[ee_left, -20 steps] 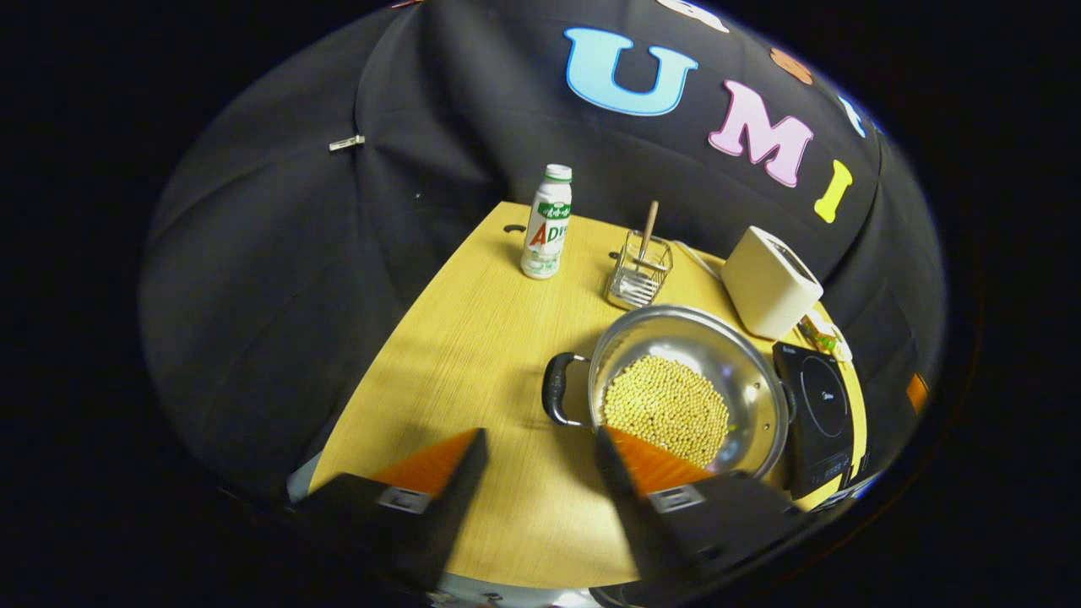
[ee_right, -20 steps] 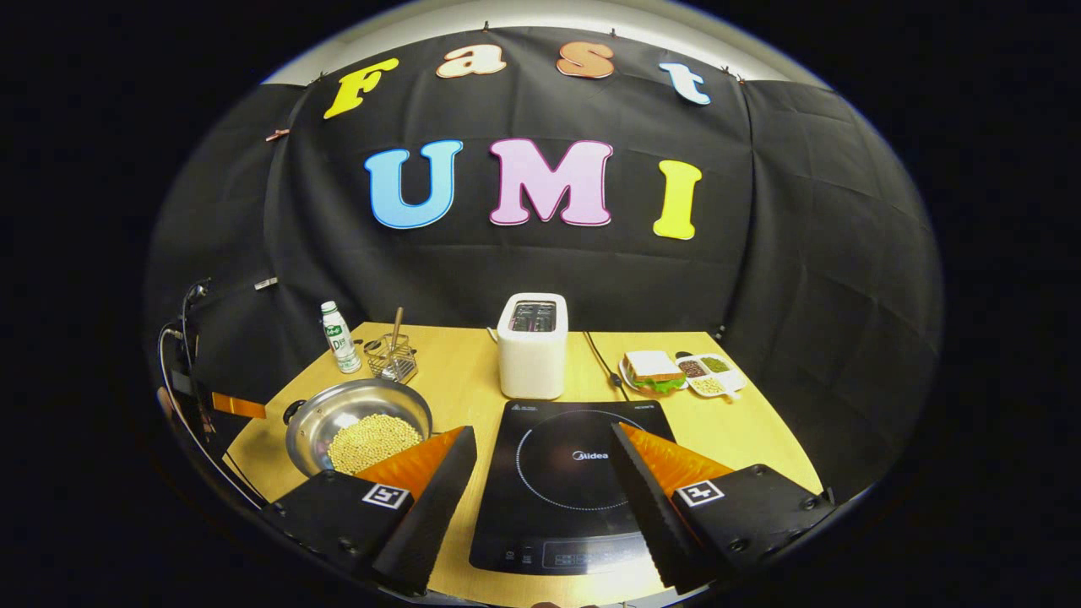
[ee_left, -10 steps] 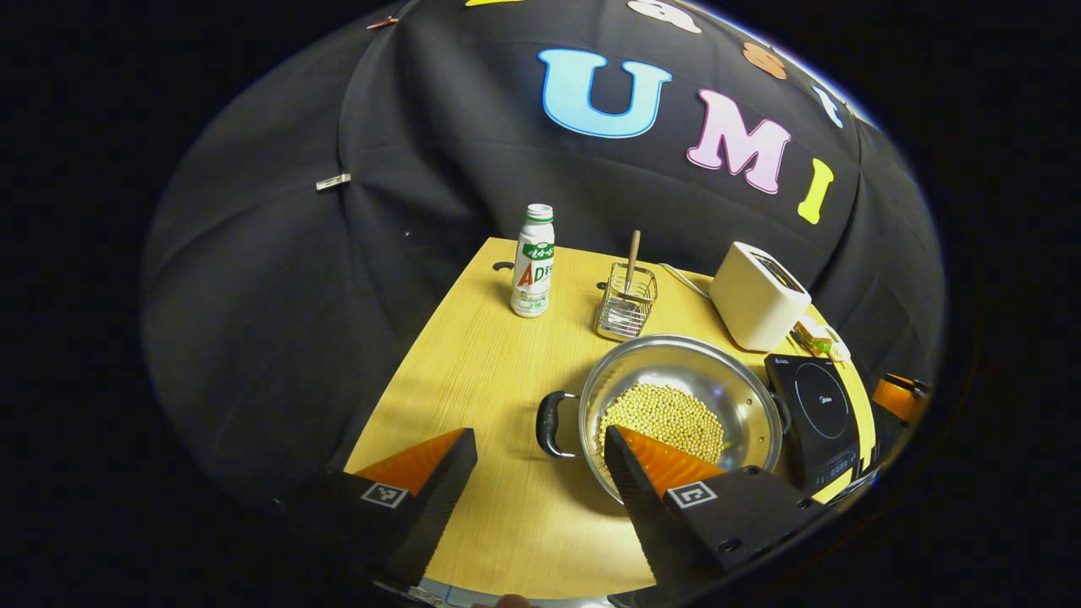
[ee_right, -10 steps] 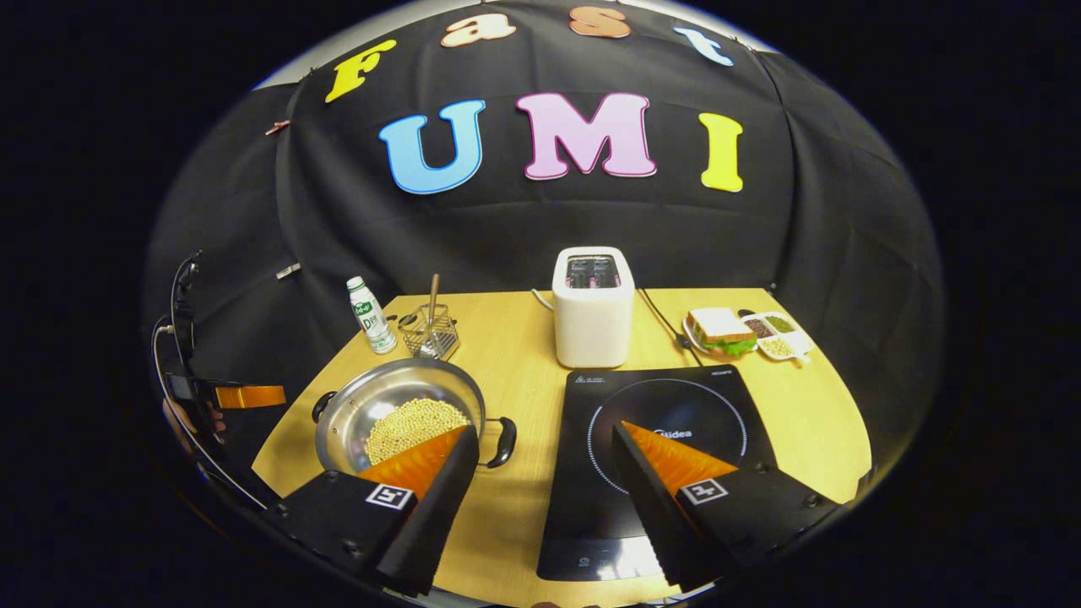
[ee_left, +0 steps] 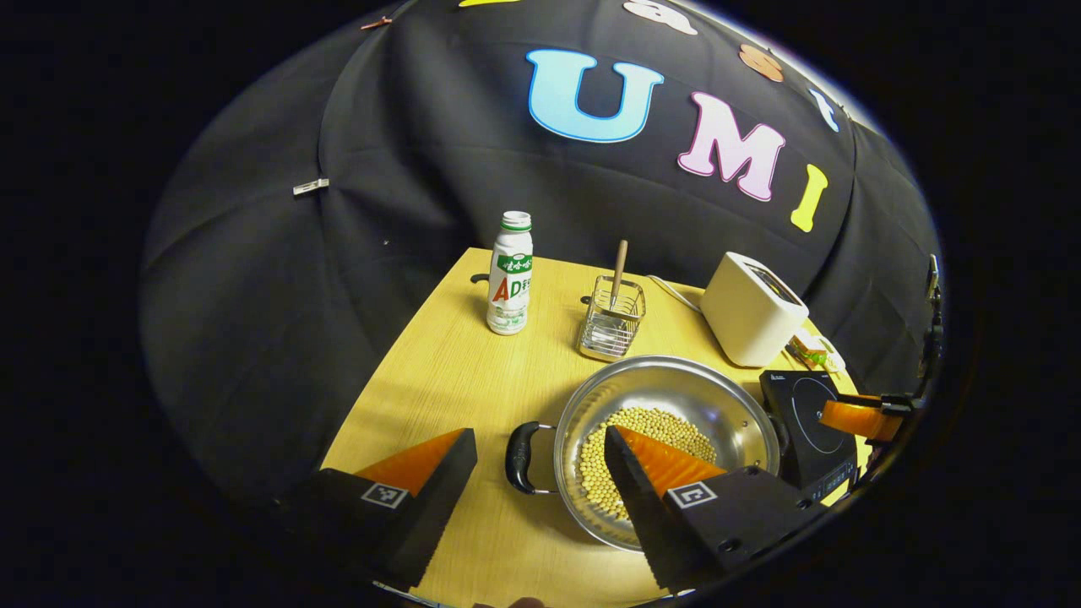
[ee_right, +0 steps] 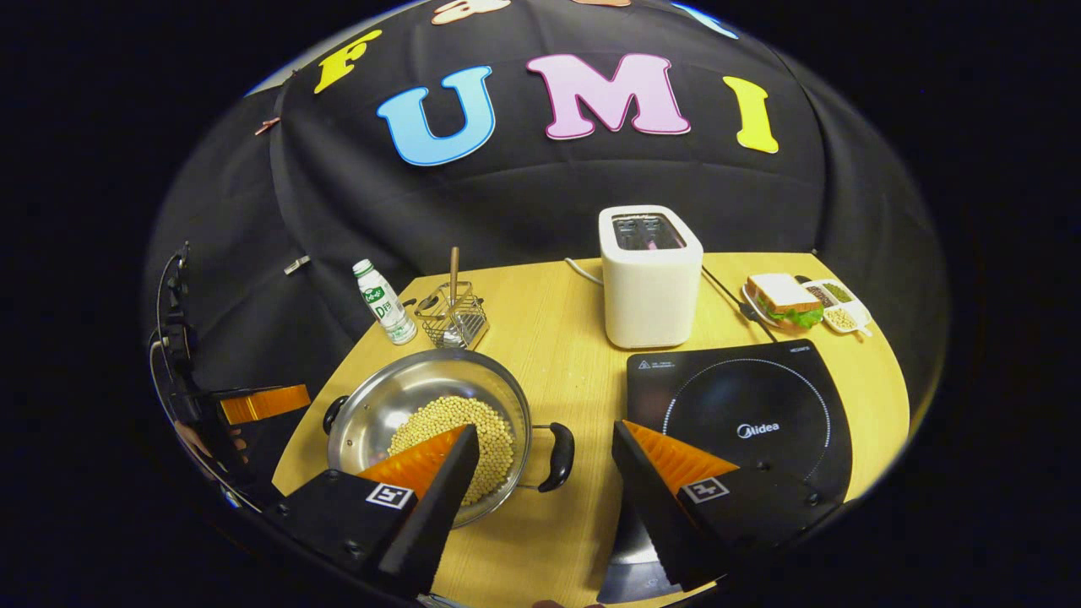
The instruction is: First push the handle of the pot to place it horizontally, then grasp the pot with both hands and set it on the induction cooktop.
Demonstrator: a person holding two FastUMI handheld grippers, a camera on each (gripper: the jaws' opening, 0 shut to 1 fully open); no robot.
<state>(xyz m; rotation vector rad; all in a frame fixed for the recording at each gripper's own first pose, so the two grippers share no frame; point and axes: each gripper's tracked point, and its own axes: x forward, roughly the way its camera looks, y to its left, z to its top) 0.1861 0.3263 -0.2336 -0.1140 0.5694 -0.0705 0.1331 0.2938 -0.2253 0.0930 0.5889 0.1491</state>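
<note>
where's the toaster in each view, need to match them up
Left gripper view: the toaster sits right of centre, behind the pot.
Right gripper view: the toaster stands just right of centre, behind the induction cooktop.
Shared landmark: the wire basket.

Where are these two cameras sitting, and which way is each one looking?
Left gripper view: rides the left gripper, looking over the pot's left handle; its own open fingers show below.
Right gripper view: rides the right gripper, looking between the pot's right handle and the induction cooktop; its own open fingers show below.
Shared: pot, cooktop, toaster, bottle, and each other's gripper.
</note>
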